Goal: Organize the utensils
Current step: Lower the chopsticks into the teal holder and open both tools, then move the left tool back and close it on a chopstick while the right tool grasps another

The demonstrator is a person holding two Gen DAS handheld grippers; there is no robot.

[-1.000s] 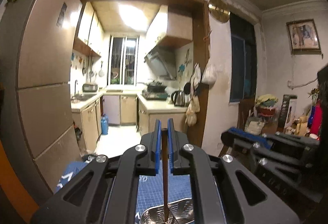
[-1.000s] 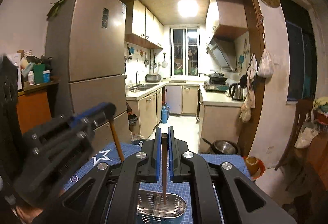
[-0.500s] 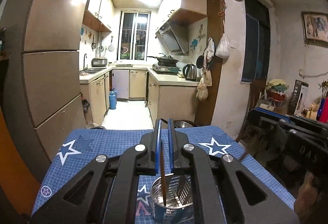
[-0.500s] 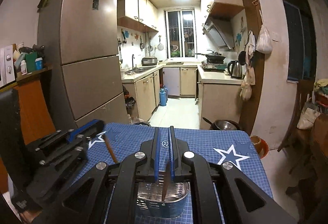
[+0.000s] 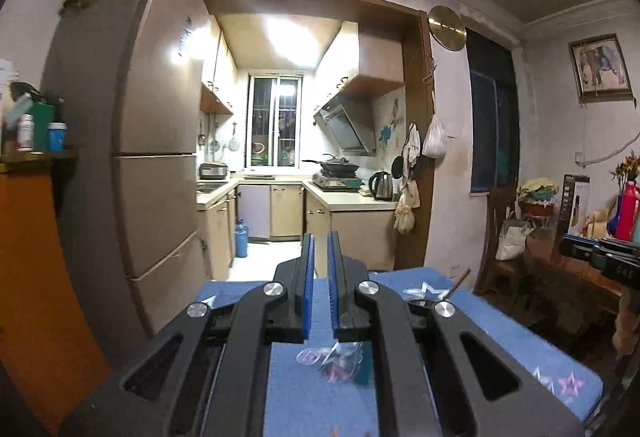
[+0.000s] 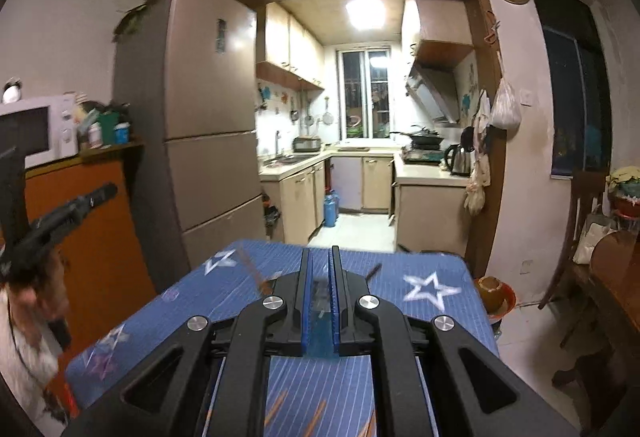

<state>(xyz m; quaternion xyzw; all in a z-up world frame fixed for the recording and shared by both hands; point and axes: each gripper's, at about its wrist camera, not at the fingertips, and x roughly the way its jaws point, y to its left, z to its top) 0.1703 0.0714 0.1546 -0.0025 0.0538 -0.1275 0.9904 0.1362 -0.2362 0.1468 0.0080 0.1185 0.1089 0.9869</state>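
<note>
My left gripper is shut with nothing between its blue pads, over the blue star mat. To its right, a brown chopstick slants up from the utensil holder, which my right finger mostly hides. My right gripper is also shut and empty. The holder shows only blurred through the slit between its fingers, with chopsticks leaning out on both sides. Loose chopsticks lie on the mat near the front edge.
A blurred clear packet lies on the mat below my left gripper. A tall fridge and an orange cabinet stand to the left, a wooden chair to the right. A person's hand holds the left gripper.
A second ago each gripper held a chopstick upright over the holder. Both chopsticks went into it. The grippers have since drawn back and apart, both empty.
</note>
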